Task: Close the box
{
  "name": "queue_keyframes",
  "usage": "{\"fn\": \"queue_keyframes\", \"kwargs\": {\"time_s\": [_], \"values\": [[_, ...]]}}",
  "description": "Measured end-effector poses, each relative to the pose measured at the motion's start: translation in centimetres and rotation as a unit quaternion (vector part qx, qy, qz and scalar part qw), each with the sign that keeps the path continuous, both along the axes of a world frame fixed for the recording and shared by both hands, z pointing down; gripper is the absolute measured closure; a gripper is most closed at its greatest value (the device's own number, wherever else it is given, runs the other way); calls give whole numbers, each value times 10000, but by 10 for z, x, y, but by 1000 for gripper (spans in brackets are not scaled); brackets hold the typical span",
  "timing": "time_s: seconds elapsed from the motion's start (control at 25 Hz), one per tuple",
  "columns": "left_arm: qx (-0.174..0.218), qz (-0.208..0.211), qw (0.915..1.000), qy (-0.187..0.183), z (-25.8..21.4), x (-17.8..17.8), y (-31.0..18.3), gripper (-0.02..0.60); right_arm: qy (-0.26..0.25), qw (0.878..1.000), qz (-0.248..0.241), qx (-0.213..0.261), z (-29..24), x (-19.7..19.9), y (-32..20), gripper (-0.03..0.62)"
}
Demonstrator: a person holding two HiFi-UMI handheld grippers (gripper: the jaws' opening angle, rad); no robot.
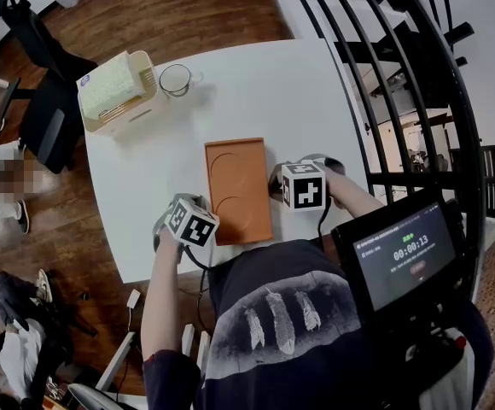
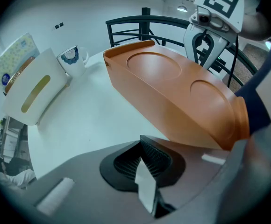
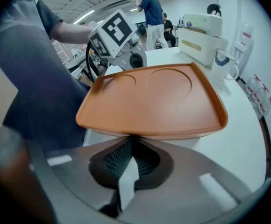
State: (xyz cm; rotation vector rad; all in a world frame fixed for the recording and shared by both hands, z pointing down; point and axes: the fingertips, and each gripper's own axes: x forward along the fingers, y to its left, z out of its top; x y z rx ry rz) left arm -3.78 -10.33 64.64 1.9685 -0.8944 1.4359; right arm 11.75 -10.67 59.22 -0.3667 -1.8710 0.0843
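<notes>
A flat orange box (image 1: 237, 190) lies on the white table (image 1: 256, 92) near its front edge, with its lid (image 3: 154, 99) showing two round dents. My left gripper (image 1: 198, 219) sits at the box's front left corner, and its jaws (image 2: 142, 147) are shut with nothing between them, just short of the orange side wall (image 2: 173, 111). My right gripper (image 1: 278, 186) is against the box's right edge. Its jaws (image 3: 130, 143) are shut and empty, with the tips right under the lid's rim. Each gripper shows in the other's view: the right gripper (image 2: 205, 36), the left gripper (image 3: 117, 38).
A cream tissue holder (image 1: 115, 90) and a glass mug (image 1: 177, 79) stand at the table's far left corner. A black railing (image 1: 384, 75) runs along the right side. A screen with a timer (image 1: 405, 250) is at my right; an office chair (image 1: 38, 75) stands to the left.
</notes>
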Motion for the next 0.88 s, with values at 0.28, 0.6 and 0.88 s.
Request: {"fn": "queue_keyframes", "kwargs": {"time_s": [0.28, 0.6, 0.88], "values": [[-57, 64, 10000, -45, 0, -1, 0, 566, 35, 10000, 48, 25, 0, -2, 0, 589], [-210, -47, 9997, 87, 0, 0, 1, 566, 28, 9930, 910, 751, -25, 26, -54, 589], [-203, 1, 9998, -86, 0, 0, 0, 566, -42, 9881, 1267, 866, -24, 31, -61, 589]]}}
